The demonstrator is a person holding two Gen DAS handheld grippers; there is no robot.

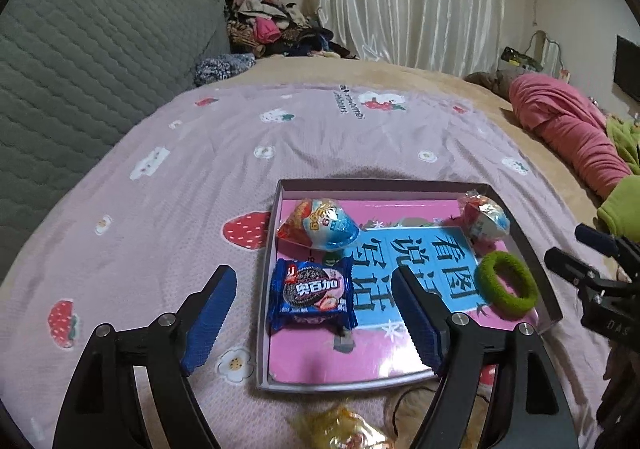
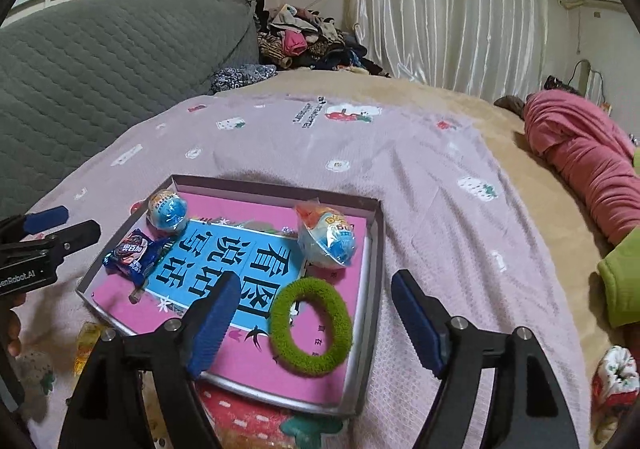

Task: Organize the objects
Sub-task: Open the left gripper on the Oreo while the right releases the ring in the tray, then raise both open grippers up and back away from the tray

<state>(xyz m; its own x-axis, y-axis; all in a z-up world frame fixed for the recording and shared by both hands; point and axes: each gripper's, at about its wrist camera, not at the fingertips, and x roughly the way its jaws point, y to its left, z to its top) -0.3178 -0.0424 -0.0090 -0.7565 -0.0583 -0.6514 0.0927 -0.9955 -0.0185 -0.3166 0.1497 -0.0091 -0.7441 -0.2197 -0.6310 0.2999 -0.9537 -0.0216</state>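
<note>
A: What can be read here?
B: Upside down, large black characters 看图说话 on the blue panel [image 2: 224, 269] inside the tray [image 2: 372, 289], centre of frame.
A: And the blue cookie packet [image 1: 312, 295]?
B: White characters 奥百加.
A: Anything at the far left?
B: "enRobot.AI" on the left gripper's [image 2: 60, 225] black body, its start cut off.

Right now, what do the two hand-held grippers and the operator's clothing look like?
Both the left hand-held gripper and the right hand-held gripper have matte black angular frames with silver round pivot bolts, and fingers faced with ribbed blue pads. White lettering marks the left body in the right wrist view. A bright green fuzzy sleeve shows at the right edge. No cables visible.
</note>
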